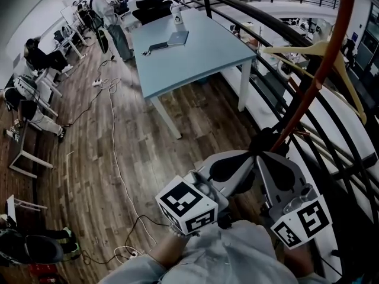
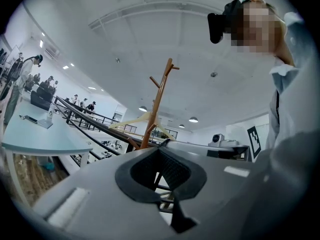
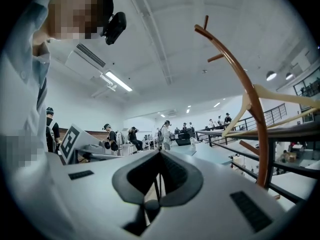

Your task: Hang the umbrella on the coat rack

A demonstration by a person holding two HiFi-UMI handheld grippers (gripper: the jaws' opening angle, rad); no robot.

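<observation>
The left gripper (image 2: 161,153) and right gripper (image 3: 159,155) were closed and empty, near the rack (image 1: 317,76). No umbrella showed; it was probably light with slippery cloth, best held by its stiff handle.

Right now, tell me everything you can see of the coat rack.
The coat rack is a slim reddish-brown pole, wood by its look, standing upright beside the black railing. Short angled pegs branch off near its top. A pale wooden hanger hangs on it. No umbrella is on it. Its foot cannot be seen.
</observation>
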